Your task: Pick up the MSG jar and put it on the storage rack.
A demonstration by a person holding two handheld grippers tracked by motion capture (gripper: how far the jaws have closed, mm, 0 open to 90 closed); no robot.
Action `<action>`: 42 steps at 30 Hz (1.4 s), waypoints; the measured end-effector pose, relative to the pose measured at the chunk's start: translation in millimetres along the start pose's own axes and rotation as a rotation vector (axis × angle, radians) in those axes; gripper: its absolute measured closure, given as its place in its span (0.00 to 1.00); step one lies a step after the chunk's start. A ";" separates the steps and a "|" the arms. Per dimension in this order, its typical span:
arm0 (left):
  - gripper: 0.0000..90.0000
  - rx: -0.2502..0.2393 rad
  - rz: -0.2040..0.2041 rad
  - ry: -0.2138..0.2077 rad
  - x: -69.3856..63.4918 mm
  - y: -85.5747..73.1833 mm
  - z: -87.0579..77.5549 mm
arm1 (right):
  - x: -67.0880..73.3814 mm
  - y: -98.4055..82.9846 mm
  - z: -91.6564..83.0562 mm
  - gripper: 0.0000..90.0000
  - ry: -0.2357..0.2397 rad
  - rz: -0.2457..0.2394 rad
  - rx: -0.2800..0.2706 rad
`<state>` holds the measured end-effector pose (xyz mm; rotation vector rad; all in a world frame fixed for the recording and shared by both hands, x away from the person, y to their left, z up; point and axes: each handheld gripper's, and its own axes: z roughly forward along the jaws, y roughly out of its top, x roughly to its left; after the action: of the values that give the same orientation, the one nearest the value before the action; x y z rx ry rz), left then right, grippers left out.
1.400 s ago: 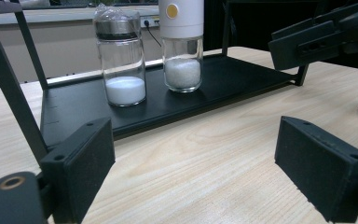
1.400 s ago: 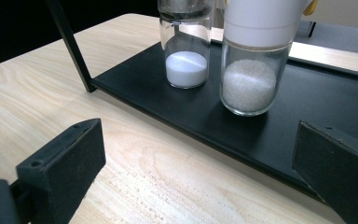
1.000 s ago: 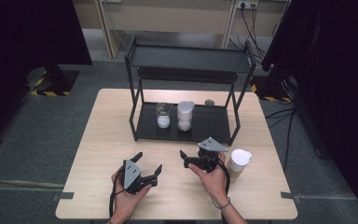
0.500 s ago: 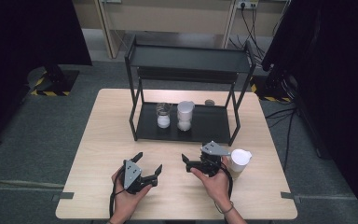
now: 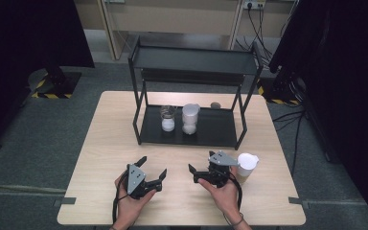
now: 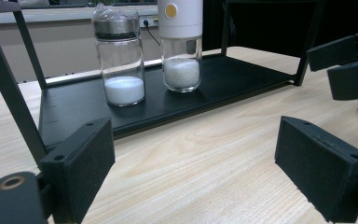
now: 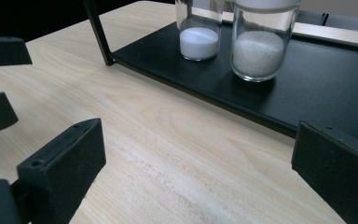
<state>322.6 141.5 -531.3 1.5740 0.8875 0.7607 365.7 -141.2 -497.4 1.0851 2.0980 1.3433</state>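
Observation:
A black two-tier rack [image 5: 139, 120] stands at the back of the wooden table [image 5: 105, 143]. Its lower shelf [image 6: 233, 79] carries a glass jar of white powder [image 5: 167, 120] [image 6: 120, 60] [image 7: 198, 32] and a white-capped jar of coarse white grains [image 5: 190, 119] [image 6: 182, 46] [image 7: 258, 46]. Near the front edge, my left gripper [image 5: 152, 166] [image 6: 200, 172] is open with nothing between its jaws. To its right, my right gripper [image 5: 194, 174] [image 7: 200, 168] is open too and points left. Both hover just above bare wood, short of the rack.
A white-lidded jar [image 5: 246, 165] stands on the table just right of my right gripper. A small brown object [image 5: 215, 105] lies at the back of the shelf. The rack's upright posts [image 6: 9, 88] [image 7: 98, 32] frame the shelf opening. The left gripper's fingers [image 7: 0, 79] show at the left edge.
My right gripper has drawn slightly back toward the front edge and to the right, closer to the white-lidded jar. The left gripper has stayed put.

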 end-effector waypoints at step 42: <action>0.13 0.000 -0.005 0.000 0.6 0.0 0.1 | 0.2 -41.8 -48.6 0.04 0.064 0.001 -0.007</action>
<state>323.0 141.9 -531.3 1.5711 0.8910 0.7576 315.6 -178.1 -513.1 1.0527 2.1366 1.4026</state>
